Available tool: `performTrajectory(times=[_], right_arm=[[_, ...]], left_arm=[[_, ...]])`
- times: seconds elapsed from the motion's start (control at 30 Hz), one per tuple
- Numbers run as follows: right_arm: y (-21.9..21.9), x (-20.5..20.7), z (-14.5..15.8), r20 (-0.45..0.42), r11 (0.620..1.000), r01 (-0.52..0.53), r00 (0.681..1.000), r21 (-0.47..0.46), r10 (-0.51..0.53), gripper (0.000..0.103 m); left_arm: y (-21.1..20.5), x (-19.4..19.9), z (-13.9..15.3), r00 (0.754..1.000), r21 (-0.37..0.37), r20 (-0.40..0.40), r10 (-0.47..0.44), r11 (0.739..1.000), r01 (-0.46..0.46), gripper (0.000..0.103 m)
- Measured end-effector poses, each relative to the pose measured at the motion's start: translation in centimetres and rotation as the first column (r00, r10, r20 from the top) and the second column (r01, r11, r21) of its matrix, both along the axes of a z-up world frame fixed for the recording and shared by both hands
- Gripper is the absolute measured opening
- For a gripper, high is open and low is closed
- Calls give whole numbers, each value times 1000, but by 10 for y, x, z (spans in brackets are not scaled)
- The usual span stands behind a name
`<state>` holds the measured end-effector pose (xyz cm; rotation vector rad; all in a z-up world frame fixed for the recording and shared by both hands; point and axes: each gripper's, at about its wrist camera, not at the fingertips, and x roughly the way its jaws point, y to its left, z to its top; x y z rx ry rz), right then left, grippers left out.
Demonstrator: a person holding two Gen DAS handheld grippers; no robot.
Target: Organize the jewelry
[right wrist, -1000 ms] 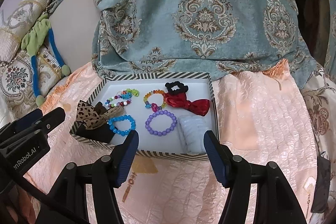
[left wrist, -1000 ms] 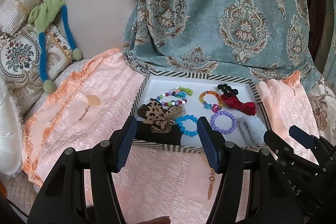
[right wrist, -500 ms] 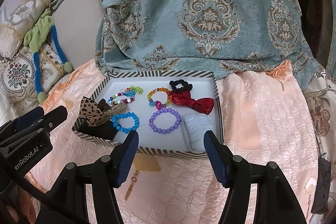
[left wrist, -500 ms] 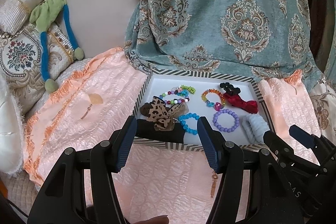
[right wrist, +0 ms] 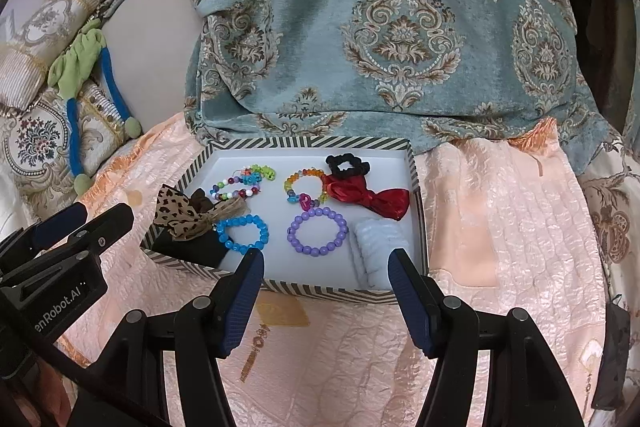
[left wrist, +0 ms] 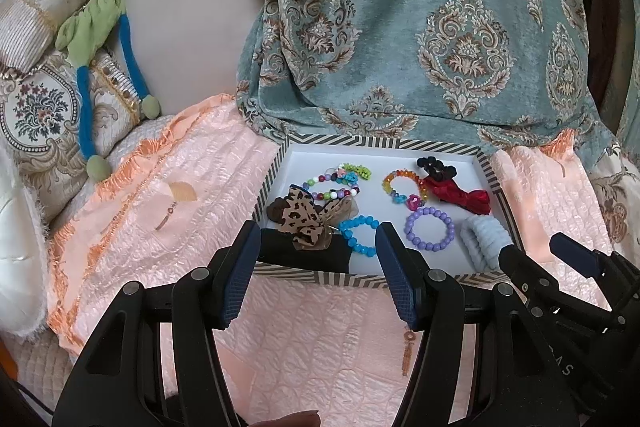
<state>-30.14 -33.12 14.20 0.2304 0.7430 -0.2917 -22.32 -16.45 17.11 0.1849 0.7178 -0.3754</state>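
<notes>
A striped-rim white tray (left wrist: 384, 143) (right wrist: 312, 143) lies on the peach quilt. It holds a leopard bow (left wrist: 300, 219) (right wrist: 176, 215), a blue bead bracelet (left wrist: 360, 233) (right wrist: 242, 233), a purple bead bracelet (left wrist: 430, 235) (right wrist: 318, 231), multicolour bracelets (left wrist: 404, 187) (right wrist: 304, 187), a red bow (left wrist: 460, 195) (right wrist: 372, 197), a black scrunchie (right wrist: 346, 165) and a pale blue scrunchie (left wrist: 484, 241) (right wrist: 376, 247). My left gripper (left wrist: 316, 275) is open and empty before the tray's near edge. My right gripper (right wrist: 326, 299) is open and empty, also just short of the tray.
A teal patterned blanket (left wrist: 400, 27) drapes behind the tray. Embroidered cushions (left wrist: 36, 107) and a green-and-blue cloth tie (left wrist: 92, 27) lie at the left. The peach quilt (right wrist: 500, 227) spreads around the tray.
Both grippers have drawn back slightly from the tray; it sits a little farther away in both views. Nothing in the tray has moved.
</notes>
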Motion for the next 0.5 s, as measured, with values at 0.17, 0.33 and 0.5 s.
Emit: performTrajectory(times=[0.17, 0.33, 0.5], right_arm=[[0, 0, 0, -1, 1000, 0, 1000, -1, 0, 62], [-1, 0, 1, -1, 1000, 2, 1000, 0, -2, 62], [-2, 1, 1, -2, 1000, -2, 1000, -1, 2, 62]], left_arm=[[0, 0, 0, 1000, -2, -1, 0, 1000, 0, 60], [0, 0, 0, 1000, -1, -3, 0, 1000, 0, 60], [0, 0, 1, 1000, -4, -2, 0, 1000, 0, 60]])
